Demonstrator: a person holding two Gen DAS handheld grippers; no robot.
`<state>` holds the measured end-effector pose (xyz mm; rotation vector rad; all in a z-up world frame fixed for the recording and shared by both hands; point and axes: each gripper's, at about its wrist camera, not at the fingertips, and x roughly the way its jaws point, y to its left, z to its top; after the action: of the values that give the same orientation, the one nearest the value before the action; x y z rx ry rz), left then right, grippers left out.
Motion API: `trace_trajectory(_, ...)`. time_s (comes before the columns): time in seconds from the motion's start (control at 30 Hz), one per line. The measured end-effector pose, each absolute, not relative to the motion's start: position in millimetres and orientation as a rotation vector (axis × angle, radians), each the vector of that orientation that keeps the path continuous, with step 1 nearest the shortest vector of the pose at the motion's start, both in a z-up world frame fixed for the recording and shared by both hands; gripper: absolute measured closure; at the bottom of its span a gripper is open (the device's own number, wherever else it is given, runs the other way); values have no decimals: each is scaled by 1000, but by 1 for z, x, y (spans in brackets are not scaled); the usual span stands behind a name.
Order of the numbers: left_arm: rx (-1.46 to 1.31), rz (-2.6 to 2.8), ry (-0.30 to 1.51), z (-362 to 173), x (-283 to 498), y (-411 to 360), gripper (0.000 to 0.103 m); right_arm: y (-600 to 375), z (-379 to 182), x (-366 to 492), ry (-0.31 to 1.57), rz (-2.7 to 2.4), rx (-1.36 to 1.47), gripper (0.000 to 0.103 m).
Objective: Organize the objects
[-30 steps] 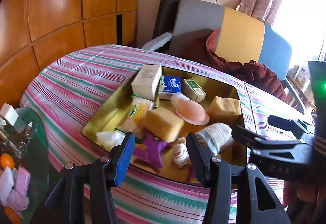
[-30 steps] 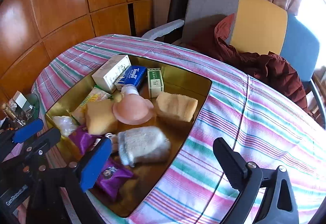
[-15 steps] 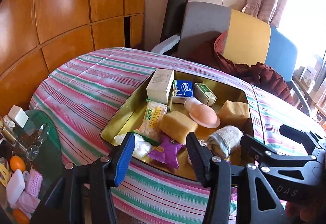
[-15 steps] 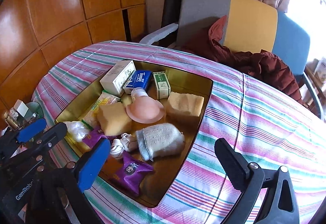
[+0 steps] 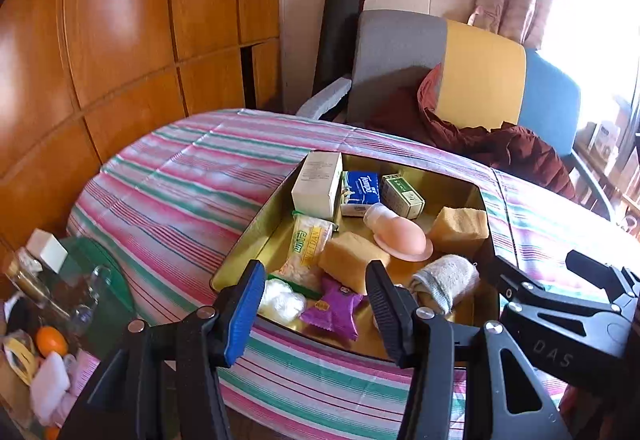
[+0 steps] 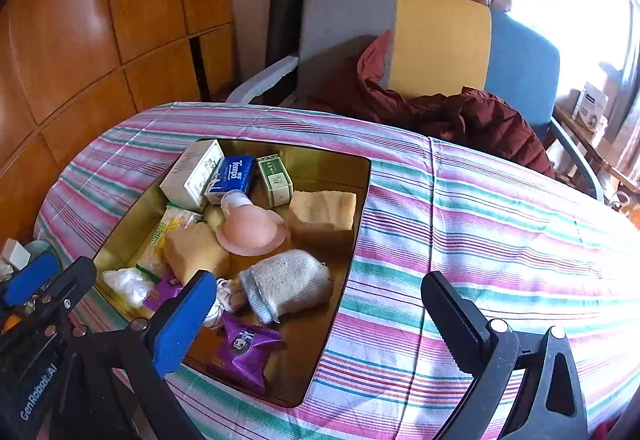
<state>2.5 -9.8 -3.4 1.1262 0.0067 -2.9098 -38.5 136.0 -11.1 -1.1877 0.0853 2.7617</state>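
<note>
A gold tray sits on the striped tablecloth and holds several items: a white box, a blue Tempo tissue pack, a green box, two yellow sponges, a pink dome-shaped bottle, a grey sock and purple packets. My left gripper is open and empty above the tray's near edge. My right gripper is open and empty above the tray's near right corner.
The striped cloth covers the table right of the tray. An armchair with a dark red jacket stands behind the table. A green side table with bottles and an orange is at the lower left. Wooden panels line the left wall.
Both grippers have pulled back and up from the tray, which now looks smaller and farther. Both stay open and empty. The tray's items have not moved.
</note>
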Motion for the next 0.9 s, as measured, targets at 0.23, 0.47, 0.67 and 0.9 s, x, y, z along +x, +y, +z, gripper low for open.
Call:
trace_trajectory(0.23, 1192, -2847, -19, -7, -3, -9, 50, 141, -12, -40, 96, 2700, -1204, 0)
trace_trajectory(0.47, 1314, -2797, 25, -15, -6, -12, 50, 135, -15, -38, 64, 2699, -1198, 0)
trace_trajectory(0.67, 1300, -2787, 20, -17, -4, -14, 50, 133, -20, -38, 69, 2693, -1212, 0)
trace_trajectory(0.9, 1207, -2803, -27, -11, -1, -12, 50, 131, -20, -38, 64, 2700, -1205, 0)
